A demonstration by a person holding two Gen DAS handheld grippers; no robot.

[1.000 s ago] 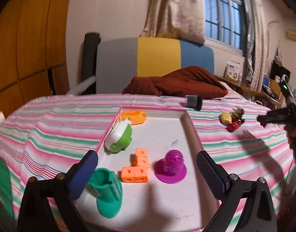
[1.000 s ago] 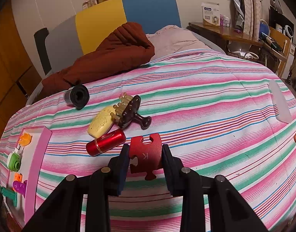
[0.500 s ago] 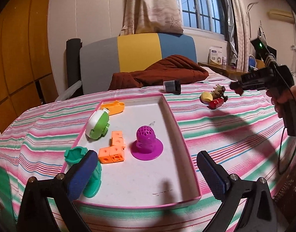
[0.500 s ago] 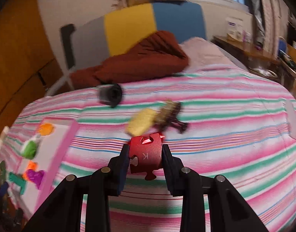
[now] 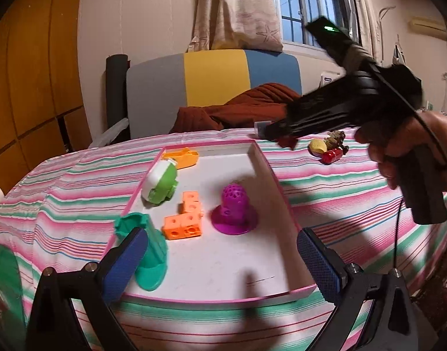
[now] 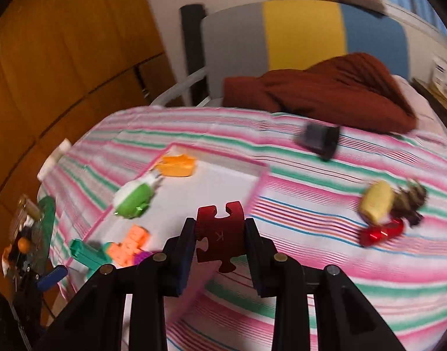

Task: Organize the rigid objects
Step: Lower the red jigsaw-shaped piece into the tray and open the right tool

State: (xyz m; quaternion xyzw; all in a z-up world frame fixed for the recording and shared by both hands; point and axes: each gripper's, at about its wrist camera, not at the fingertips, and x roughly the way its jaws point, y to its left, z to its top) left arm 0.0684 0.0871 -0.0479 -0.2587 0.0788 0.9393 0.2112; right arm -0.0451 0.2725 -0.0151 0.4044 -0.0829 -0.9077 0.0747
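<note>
Red puzzle piece (image 6: 219, 235), flat and with a letter K on it, sits pinched between the two black fingers of the right gripper (image 6: 220, 237). The piece is up in the air, over the near right edge of the pink tray with a white floor (image 6: 260, 181). In the left wrist view the right gripper shows from the side as a dark blur above the far right corner of the tray, and a hand (image 5: 398, 140) grips its handle.

The left gripper (image 5: 223, 251) has its blue pads spread wide apart, with nothing between them. It hangs over the near end of the tray.

Inside the tray lie five toys. A purple plastic dome with holes and a wide round base (image 5: 234, 210) stands upright in the middle. Just to its left are orange plastic cubes stuck together in an L shape (image 5: 184, 220). A green and white round plastic toy (image 5: 160, 184) lies by the left wall. An orange plastic scoop (image 5: 181, 158) lies in the far left corner. A teal plastic stand (image 5: 147, 251) is at the near left, partly behind the left pad.

On the pink, green and white striped cloth (image 5: 340, 193), to the right of the tray, sit a yellow oval lump (image 6: 376, 201), a dark brown spiky toy (image 6: 410, 201) and a shiny red tube (image 6: 381, 232), all close together. A dark grey short tube (image 6: 319, 139) lies farther back.
</note>
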